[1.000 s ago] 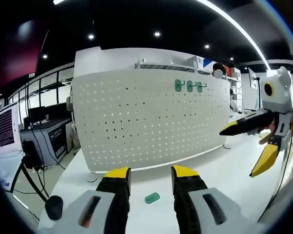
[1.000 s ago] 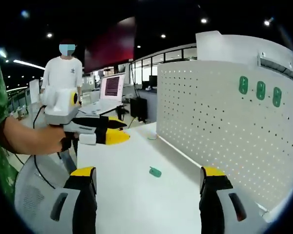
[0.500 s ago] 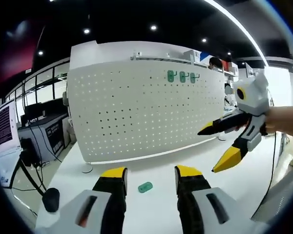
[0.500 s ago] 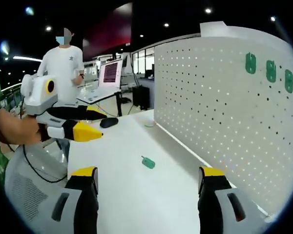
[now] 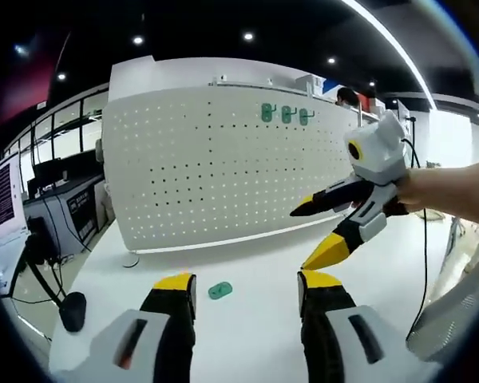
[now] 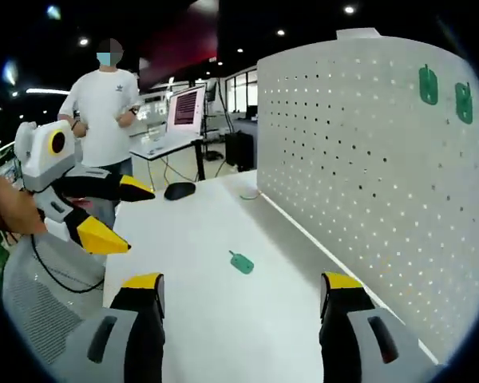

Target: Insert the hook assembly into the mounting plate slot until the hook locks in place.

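Hook (image 5: pixel 219 290) flat mid-table (image 5: pixel 247 255), near pegboard (image 5: pixel 223 167) | left gripper (image 5: pixel 246 289) wide, empty | right gripper (image 6: pixel 239 287) wide, empty

Both hand-held grippers (left (image 5: pixel 243 289), right (image 6: pixel 241 289)) gape, empty.
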### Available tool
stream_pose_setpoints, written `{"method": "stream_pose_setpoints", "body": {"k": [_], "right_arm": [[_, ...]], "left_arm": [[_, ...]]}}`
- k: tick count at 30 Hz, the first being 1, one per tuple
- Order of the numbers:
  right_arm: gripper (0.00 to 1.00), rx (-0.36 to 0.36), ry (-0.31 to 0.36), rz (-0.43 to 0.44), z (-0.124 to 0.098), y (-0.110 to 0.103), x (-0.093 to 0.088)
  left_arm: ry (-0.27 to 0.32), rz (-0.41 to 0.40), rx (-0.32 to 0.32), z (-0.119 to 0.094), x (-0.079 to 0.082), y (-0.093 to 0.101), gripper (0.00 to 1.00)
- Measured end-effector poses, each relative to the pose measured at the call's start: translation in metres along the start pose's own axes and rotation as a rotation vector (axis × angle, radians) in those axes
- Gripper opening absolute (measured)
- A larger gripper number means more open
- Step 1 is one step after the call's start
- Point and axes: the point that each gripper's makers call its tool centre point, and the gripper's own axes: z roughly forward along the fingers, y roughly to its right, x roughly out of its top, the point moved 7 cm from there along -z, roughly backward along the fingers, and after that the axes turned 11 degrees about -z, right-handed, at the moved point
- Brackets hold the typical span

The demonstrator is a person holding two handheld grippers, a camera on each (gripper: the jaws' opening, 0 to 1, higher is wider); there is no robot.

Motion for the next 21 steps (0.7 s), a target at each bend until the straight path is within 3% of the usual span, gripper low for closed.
{"method": "stream_pose_setpoints", "body": {"k": [13, 21], "right_arm": [[0.80, 0.036, -0.031, 0.003, 0.015, 0.008, -0.009], [0.75, 0.060, -0.045, -0.001, 0.032, 0.014, -0.009]], "left_arm": [[-0.096, -0.065, -0.075, -0.006, -0.015, 0.011, 0.84], [-0.121, -0.092, -0.107, -0.006, -0.022, 0.018, 0.92]]}}
